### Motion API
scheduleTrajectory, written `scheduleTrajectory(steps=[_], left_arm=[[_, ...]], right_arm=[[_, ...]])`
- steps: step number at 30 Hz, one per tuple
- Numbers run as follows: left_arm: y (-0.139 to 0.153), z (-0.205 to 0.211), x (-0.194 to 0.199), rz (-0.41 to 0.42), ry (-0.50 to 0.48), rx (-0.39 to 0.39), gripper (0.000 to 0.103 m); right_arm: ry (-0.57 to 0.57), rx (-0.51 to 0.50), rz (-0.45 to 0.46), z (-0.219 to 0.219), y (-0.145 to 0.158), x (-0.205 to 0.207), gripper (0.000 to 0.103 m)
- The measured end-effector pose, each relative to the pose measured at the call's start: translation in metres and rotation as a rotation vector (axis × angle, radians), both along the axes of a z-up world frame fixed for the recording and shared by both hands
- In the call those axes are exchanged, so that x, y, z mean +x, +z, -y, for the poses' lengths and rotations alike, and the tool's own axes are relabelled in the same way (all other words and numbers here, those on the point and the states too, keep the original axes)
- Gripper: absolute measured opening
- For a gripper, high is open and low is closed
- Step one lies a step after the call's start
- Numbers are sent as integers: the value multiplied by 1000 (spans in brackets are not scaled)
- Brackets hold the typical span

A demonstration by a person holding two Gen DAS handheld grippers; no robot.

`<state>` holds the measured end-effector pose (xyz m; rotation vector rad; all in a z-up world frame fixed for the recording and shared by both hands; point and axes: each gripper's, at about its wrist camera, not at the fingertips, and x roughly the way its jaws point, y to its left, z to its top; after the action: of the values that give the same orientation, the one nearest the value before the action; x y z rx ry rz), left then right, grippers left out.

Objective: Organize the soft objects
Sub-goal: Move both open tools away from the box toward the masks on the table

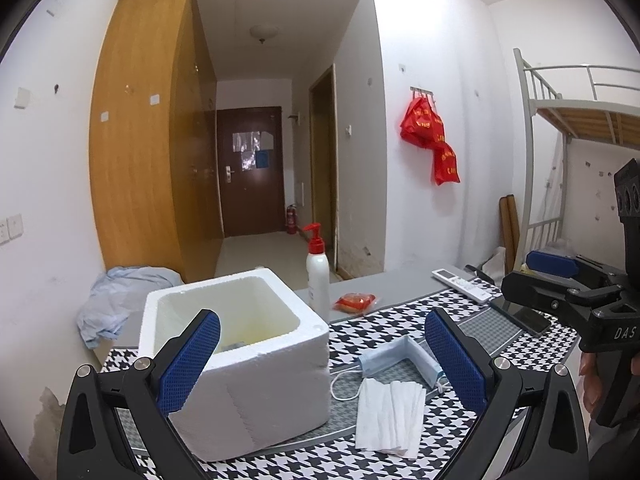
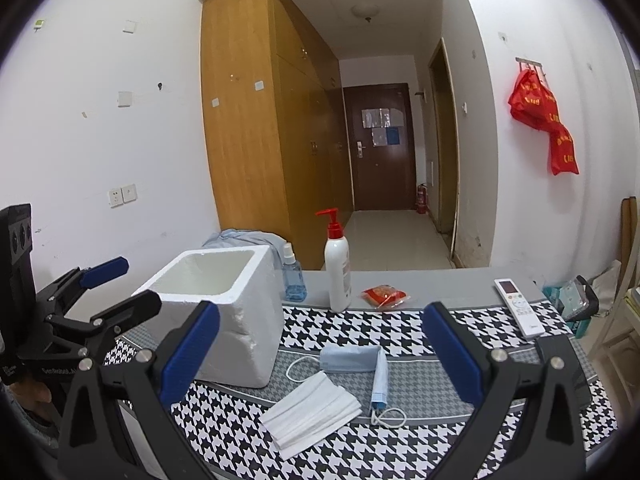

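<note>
Both my left gripper (image 1: 322, 364) and right gripper (image 2: 320, 354) are spread wide, empty. The white folded mask (image 2: 316, 412) and blue folded mask (image 2: 352, 358) lie beside the white foam box (image 2: 224, 304).

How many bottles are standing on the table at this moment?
2. The white pump bottle with a red pump stands behind the patterned cloth, right of the foam box. The blue spray bottle stands between them, hidden in the left wrist view. Others could be hidden behind the box.
</note>
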<state>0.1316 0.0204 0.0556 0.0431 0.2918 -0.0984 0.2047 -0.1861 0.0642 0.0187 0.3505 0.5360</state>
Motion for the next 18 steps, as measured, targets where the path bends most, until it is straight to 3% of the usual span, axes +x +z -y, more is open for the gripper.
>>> scheduleTrajectory(steps=[18], left_arm=[[-28,15,12,-63,-40,-9,102]], right_arm=[[-26,-21,-21,14,-19,4,103]])
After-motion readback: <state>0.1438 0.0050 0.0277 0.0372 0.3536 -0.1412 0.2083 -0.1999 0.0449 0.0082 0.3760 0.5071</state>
